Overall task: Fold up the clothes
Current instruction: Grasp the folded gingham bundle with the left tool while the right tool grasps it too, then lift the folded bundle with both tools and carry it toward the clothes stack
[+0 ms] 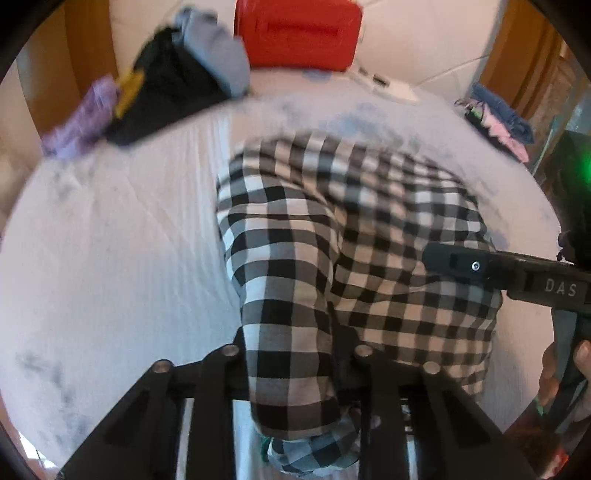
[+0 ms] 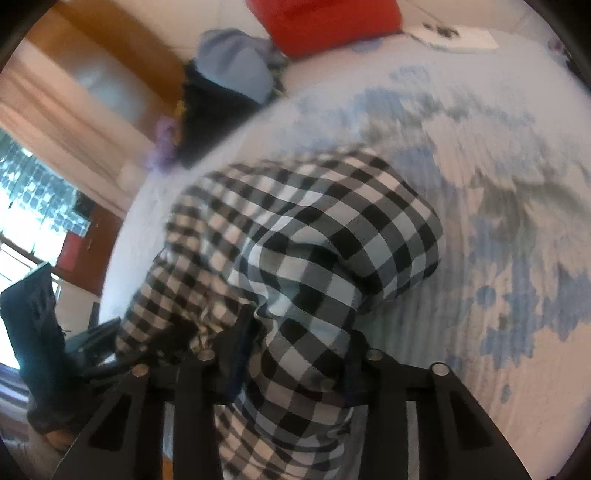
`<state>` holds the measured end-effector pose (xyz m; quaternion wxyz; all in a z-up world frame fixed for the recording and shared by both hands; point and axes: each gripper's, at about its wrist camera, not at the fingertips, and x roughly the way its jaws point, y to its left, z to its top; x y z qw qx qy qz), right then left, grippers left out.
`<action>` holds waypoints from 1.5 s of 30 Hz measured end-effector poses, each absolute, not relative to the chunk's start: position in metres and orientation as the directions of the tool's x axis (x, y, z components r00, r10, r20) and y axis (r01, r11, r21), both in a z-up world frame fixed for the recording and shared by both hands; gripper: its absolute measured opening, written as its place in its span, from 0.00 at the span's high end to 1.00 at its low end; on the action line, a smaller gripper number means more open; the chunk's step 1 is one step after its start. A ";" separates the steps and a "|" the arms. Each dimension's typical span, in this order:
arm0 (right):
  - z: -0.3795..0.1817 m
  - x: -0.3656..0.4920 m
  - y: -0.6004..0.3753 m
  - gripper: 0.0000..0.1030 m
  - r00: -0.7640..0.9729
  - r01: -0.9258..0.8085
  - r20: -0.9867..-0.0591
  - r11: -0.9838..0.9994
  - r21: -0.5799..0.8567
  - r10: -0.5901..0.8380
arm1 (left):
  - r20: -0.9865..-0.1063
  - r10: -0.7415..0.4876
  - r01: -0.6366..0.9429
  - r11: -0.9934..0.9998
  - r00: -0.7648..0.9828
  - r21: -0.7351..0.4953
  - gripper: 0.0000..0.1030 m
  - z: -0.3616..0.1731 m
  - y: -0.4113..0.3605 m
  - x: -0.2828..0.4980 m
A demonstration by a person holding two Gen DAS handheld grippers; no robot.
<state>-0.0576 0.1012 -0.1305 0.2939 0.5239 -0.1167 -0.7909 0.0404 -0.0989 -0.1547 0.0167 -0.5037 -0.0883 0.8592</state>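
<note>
Gripping checked shirt (image 1: 325, 236) at near hem, left gripper (image 1: 295, 354) and right gripper (image 2: 291, 354) both clamp bunched fabric; rest of shirt spreads across white bed (image 1: 110, 258), dark clothes pile (image 1: 173, 85) and red case (image 1: 299, 33) beyond.

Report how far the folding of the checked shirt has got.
Done: nothing looks finished; no flat fold shows. In hand: the left gripper and right gripper each have jaws clamped on the checked shirt, bunched on the bed. Left: folding it, then the clothes pile.
</note>
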 end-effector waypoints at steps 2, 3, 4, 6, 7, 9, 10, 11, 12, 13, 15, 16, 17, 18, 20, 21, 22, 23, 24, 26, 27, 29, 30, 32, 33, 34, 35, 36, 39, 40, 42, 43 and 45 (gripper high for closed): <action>-0.113 -0.053 0.104 0.71 -0.299 0.367 -0.739 -0.787 0.495 -0.604 | -0.851 0.122 0.048 -0.984 -0.510 -0.170 0.82 -0.143 -0.095 0.041; -0.106 -0.051 0.106 0.72 -0.309 0.378 -0.732 -0.785 0.491 -0.607 | -0.846 0.124 0.042 -0.984 -0.519 -0.170 0.82 -0.137 -0.092 0.042; -0.098 -0.050 0.109 0.73 -0.321 0.388 -0.726 -0.784 0.485 -0.608 | -0.840 0.126 0.036 -0.985 -0.528 -0.171 0.82 -0.131 -0.090 0.042; -0.084 -0.048 0.117 0.74 -0.346 0.398 -0.715 -0.785 0.474 -0.608 | -0.828 0.131 0.024 -0.985 -0.545 -0.171 0.82 -0.119 -0.086 0.043; -0.081 -0.048 0.121 0.74 -0.351 0.397 -0.713 -0.786 0.474 -0.607 | -0.822 0.134 0.017 -0.985 -0.554 -0.172 0.82 -0.114 -0.084 0.044; -0.079 -0.049 0.131 0.74 -0.359 0.383 -0.713 -0.792 0.476 -0.602 | -0.815 0.142 0.006 -0.984 -0.562 -0.176 0.82 -0.106 -0.079 0.043; -0.078 -0.049 0.138 0.76 -0.365 0.374 -0.714 -0.796 0.475 -0.598 | -0.815 0.152 -0.005 -0.983 -0.560 -0.181 0.82 -0.106 -0.075 0.040; -0.077 -0.047 0.144 0.77 -0.375 0.366 -0.714 -0.802 0.472 -0.591 | -0.811 0.163 -0.022 -0.983 -0.562 -0.182 0.82 -0.104 -0.068 0.037; -0.076 -0.046 0.150 0.78 -0.384 0.361 -0.716 -0.809 0.464 -0.583 | -0.807 0.173 -0.040 -0.982 -0.564 -0.182 0.82 -0.102 -0.062 0.035; -0.074 -0.044 0.155 0.78 -0.393 0.359 -0.718 -0.815 0.454 -0.574 | -0.804 0.183 -0.058 -0.981 -0.566 -0.183 0.82 -0.100 -0.055 0.032; -0.067 -0.044 0.168 0.79 -0.414 0.348 -0.717 -0.825 0.445 -0.561 | -0.792 0.204 -0.100 -0.979 -0.575 -0.179 0.83 -0.092 -0.039 0.024; -0.064 -0.044 0.174 0.80 -0.426 0.342 -0.716 -0.831 0.438 -0.553 | -0.788 0.208 -0.115 -0.978 -0.579 -0.174 0.82 -0.089 -0.032 0.020; -0.061 -0.045 0.182 0.80 -0.436 0.335 -0.715 -0.836 0.434 -0.546 | -0.786 0.212 -0.128 -0.977 -0.580 -0.169 0.82 -0.087 -0.024 0.016; -0.059 -0.045 0.191 0.80 -0.446 0.325 -0.714 -0.841 0.433 -0.540 | -0.786 0.216 -0.141 -0.976 -0.579 -0.164 0.82 -0.085 -0.017 0.010; -0.059 -0.049 0.211 0.80 -0.457 0.293 -0.720 -0.853 0.431 -0.521 | -0.796 0.222 -0.151 -0.975 -0.563 -0.165 0.82 -0.087 -0.004 0.001; -0.061 -0.052 0.220 0.80 -0.456 0.276 -0.726 -0.857 0.435 -0.515 | -0.806 0.227 -0.144 -0.974 -0.547 -0.176 0.82 -0.092 -0.001 0.000; -0.066 -0.056 0.230 0.80 -0.444 0.260 -0.733 -0.857 0.446 -0.516 | -0.815 0.231 -0.137 -0.973 -0.531 -0.187 0.82 -0.097 0.002 -0.001; -0.073 -0.058 0.236 0.80 -0.427 0.251 -0.741 -0.855 0.454 -0.519 | -0.824 0.236 -0.130 -0.972 -0.515 -0.197 0.80 -0.102 0.005 -0.002; -0.080 -0.060 0.239 0.80 -0.412 0.250 -0.748 -0.854 0.456 -0.520 | -0.833 0.241 -0.122 -0.971 -0.498 -0.207 0.79 -0.107 0.008 -0.003; -0.095 -0.062 0.244 0.80 -0.380 0.247 -0.763 -0.852 0.461 -0.523 | -0.853 0.239 -0.099 -0.971 -0.464 -0.219 0.62 -0.120 0.013 -0.004; -0.102 -0.063 0.247 0.80 -0.365 0.245 -0.770 -0.851 0.464 -0.524 | -0.866 0.220 -0.077 -0.975 -0.449 -0.207 0.59 -0.131 0.015 -0.003; -0.117 -0.066 0.252 0.70 -0.333 0.242 -0.783 -0.850 0.469 -0.526 | -0.888 0.172 -0.039 -0.984 -0.427 -0.171 0.50 -0.151 0.017 -0.001; -0.124 -0.067 0.255 0.63 -0.317 0.240 -0.789 -0.849 0.471 -0.527 | -0.893 0.145 -0.027 -0.989 -0.427 -0.148 0.49 -0.158 0.018 0.001; -0.130 -0.070 0.259 0.41 -0.333 0.238 -0.798 -0.864 0.444 -0.502 | -0.892 0.097 -0.006 -0.994 -0.441 -0.105 0.41 -0.163 0.018 0.007; -0.131 -0.073 0.261 0.40 -0.348 0.237 -0.798 -0.870 0.433 -0.492 | -0.891 0.073 0.005 -0.996 -0.448 -0.084 0.35 -0.166 0.018 0.009; -0.133 -0.076 0.262 0.36 -0.353 0.237 -0.793 -0.868 0.437 -0.496 | -0.889 0.048 0.016 -0.998 -0.454 -0.063 0.25 -0.168 0.018 0.012; -0.134 -0.078 0.263 0.32 -0.357 0.237 -0.789 -0.865 0.441 -0.500 | -0.887 0.024 0.027 -0.999 -0.461 -0.041 0.23 -0.171 0.018 0.015; -0.136 -0.082 0.263 0.29 -0.358 0.238 -0.787 -0.864 0.443 -0.502 | -0.884 0.016 0.037 -0.999 -0.467 -0.038 0.23 -0.171 0.017 0.017; -0.145 -0.091 0.258 0.19 -0.352 0.244 -0.786 -0.861 0.446 -0.507 | -0.888 0.075 0.057 -0.992 -0.453 -0.113 0.23 -0.177 0.014 0.015; -0.149 -0.093 0.255 0.19 -0.348 0.249 -0.783 -0.856 0.453 -0.515 | -0.886 0.107 0.056 -0.987 -0.451 -0.148 0.24 -0.183 0.015 0.013; -0.154 -0.092 0.250 0.21 -0.338 0.263 -0.774 -0.843 0.469 -0.535 | -0.878 0.092 0.031 -0.992 -0.470 -0.120 0.38 -0.183 0.025 0.012; -0.155 -0.087 0.247 0.27 -0.338 0.269 -0.773 -0.842 0.468 -0.537 | -0.879 0.093 0.024 -0.993 -0.468 -0.118 0.52 -0.180 0.030 0.013; -0.155 -0.080 0.244 0.40 -0.339 0.275 -0.769 -0.839 0.470 -0.542 | -0.878 0.089 0.014 -0.994 -0.470 -0.109 0.60 -0.177 0.033 0.016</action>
